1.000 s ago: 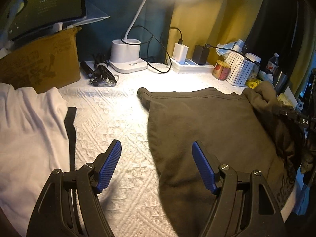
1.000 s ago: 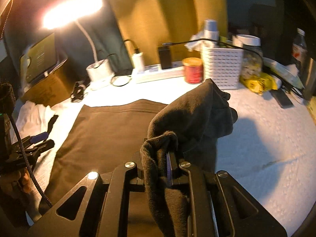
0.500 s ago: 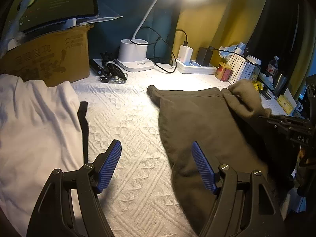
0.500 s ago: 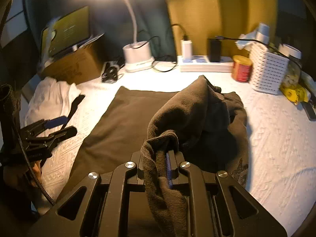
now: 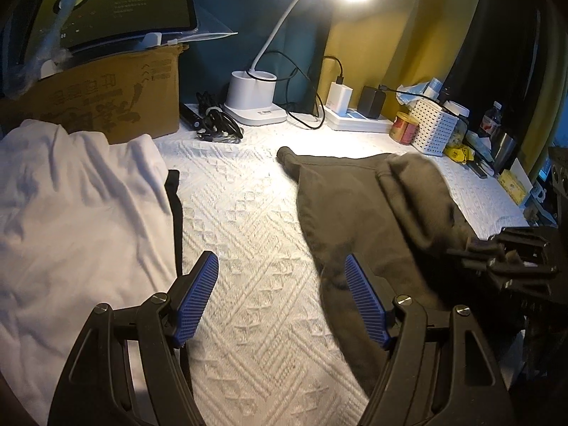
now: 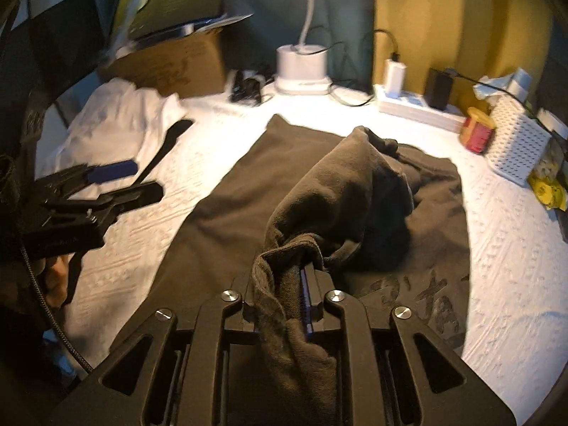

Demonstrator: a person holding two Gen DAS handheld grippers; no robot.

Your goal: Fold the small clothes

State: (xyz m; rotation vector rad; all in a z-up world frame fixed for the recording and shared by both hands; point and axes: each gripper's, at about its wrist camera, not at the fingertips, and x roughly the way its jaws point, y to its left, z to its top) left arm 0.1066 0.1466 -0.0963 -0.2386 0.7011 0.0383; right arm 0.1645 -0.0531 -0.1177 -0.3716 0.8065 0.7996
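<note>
- Brown garment (image 6: 319, 191) is lying spread on the white cover (image 5: 248, 220), one fold bunching up ahead of the right gripper (image 6: 301, 294).
- Right gripper's jaws have just been opening slightly, cloth edge sitting pinched between them.
- Left gripper (image 5: 280, 294) is hovering wide apart, holding nothing, garment just right of it.

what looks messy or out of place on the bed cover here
The dark brown garment isn't lying flat: one side is bunched into a raised hump, its edge caught in the right hand-held gripper, whose jaws have just been opening. A black strip pokes out from under the white garment.
</note>
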